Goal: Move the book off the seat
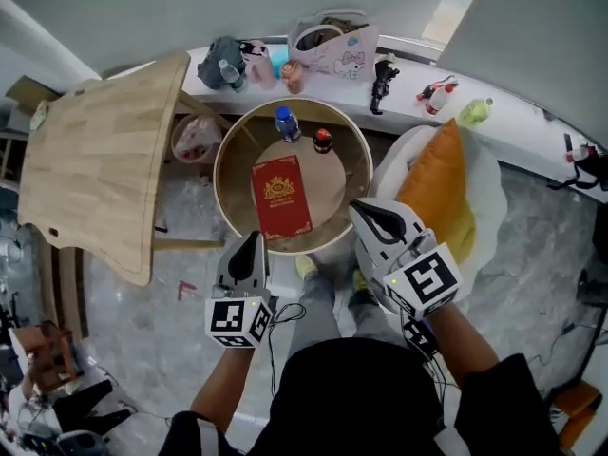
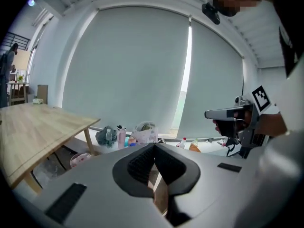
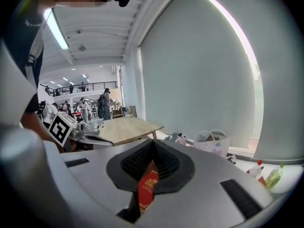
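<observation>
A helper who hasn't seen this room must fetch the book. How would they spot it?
Find the round wooden top between the plank table and the orange cushion. The book lies flat on its near half: red, rectangular, gold emblem, unlike the blue-capped bottle and small jar behind it.

Both tongs look alike from my end: the left tongs (image 2: 154, 146) and right tongs (image 3: 153, 143) are smooth matt grey plastic, with black ribbed pads (image 2: 137, 163) that look rubbery. The book (image 1: 281, 196) has a red cover with a slight sheen and a gold, foil-looking crest. The round seat (image 1: 334, 183) has a matt tan top and a pale smooth rim. The counter (image 1: 95, 160) is pale wood with visible grain and no gloss. The orange cushion (image 1: 439, 193) is soft cloth. The floor (image 1: 190, 288) is shiny grey marbled stone.
</observation>
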Motion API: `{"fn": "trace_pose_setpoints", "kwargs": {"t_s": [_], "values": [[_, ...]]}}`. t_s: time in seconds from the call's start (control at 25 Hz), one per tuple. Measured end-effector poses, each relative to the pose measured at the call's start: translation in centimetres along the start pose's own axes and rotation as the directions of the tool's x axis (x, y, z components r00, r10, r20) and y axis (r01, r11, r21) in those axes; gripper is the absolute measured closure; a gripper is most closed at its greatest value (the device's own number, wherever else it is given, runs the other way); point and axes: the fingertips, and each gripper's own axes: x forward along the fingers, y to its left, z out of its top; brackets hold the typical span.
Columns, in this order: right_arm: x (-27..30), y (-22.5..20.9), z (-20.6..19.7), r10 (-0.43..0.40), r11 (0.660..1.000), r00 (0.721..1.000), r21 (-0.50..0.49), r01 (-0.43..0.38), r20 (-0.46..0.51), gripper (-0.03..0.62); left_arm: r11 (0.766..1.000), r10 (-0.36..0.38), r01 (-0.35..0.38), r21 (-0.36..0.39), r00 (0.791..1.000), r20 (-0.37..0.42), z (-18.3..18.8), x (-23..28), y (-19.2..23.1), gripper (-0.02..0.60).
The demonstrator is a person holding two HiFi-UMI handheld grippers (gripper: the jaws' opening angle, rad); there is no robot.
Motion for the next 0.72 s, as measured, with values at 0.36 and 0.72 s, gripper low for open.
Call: {"fn": "trace_pose_setpoints", "kwargs": {"t_s": [0.36, 0.72], "values": [[-14.4, -2.5, 7.5, -0.066, 0.997, 0.981, -0.021, 0.071, 0.182, 0.582, 0.998, -0.043, 0.036, 0.054, 0.989, 0.139, 6.8, -6.0, -10.2, 0.569], [-23.0, -4.6, 5.6, -0.151, 0.988, 0.961, 0.007, 0.153, 0.231, 0.582, 0.997, -0.033, 0.014, 0.081, 0.971, 0.238, 8.3, -10.1, -16.5, 0.569]]}}
